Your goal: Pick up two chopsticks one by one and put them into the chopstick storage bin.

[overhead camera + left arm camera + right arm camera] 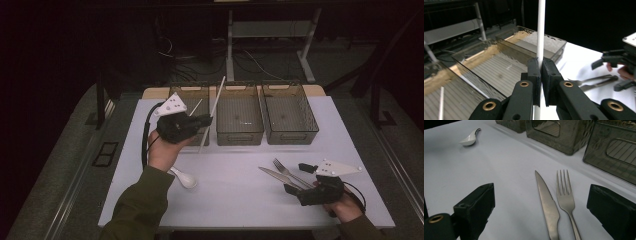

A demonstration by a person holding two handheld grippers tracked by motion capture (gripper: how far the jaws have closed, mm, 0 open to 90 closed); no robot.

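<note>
Dark room all around, with a white table (235,200) lit up in the middle of the high view and three smoky see-through bins lined up along its far edge. The left gripper (202,120) sits up at centre-left of that frame, raised off the table just in front of the left bin (192,95), and it's clenched on a white chopstick (212,112). In the left gripper view you can see the jaws pinched tight on the stick (540,37), which runs straight up through the middle of the frame and out the top. A second chopstick (196,106) already leans inside the left bin. The middle bin (239,131) and right bin (290,134) look empty apart from their ribbed floors.

Down at lower right, the right gripper (296,178) rests low over the table with its jaws spread wide, nothing in them. Right in front of it lie a metal knife (547,207) and a fork (566,197), side by side and almost touching, tips pointing toward the bins. A white spoon (184,178) lies on the table at lower left, just beside the person's left forearm.
</note>
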